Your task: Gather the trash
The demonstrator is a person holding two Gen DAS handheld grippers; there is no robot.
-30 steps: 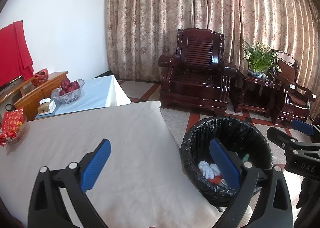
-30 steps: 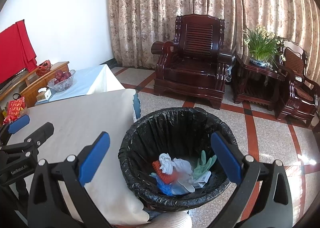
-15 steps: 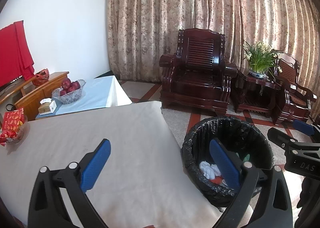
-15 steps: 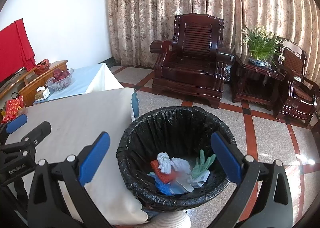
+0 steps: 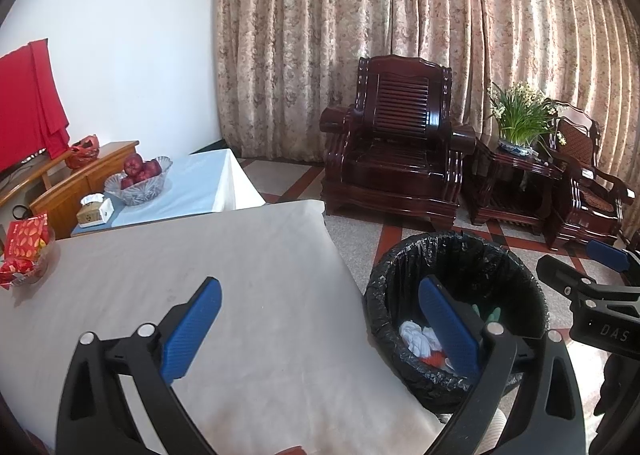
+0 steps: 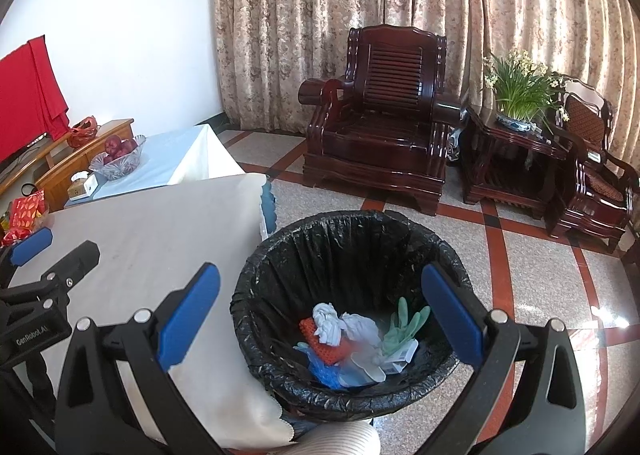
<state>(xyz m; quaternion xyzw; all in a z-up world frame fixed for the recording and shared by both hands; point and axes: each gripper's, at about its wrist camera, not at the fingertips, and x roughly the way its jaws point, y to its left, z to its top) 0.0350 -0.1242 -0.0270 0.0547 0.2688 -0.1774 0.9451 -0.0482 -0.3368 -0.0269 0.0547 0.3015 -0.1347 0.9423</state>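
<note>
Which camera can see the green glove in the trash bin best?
The right wrist camera. It looks down into the trash bin, so the green glove shows whole beside the other trash. In the left wrist view, only the glove's fingertips peek out behind the left gripper.

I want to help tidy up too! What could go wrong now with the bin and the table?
The trash bin stands close beside the table, so a careless swing of the open right gripper might knock it over and spill the green glove and rags. The white cloth hangs by the bin's rim and could snag. The open left gripper holds nothing.
</note>
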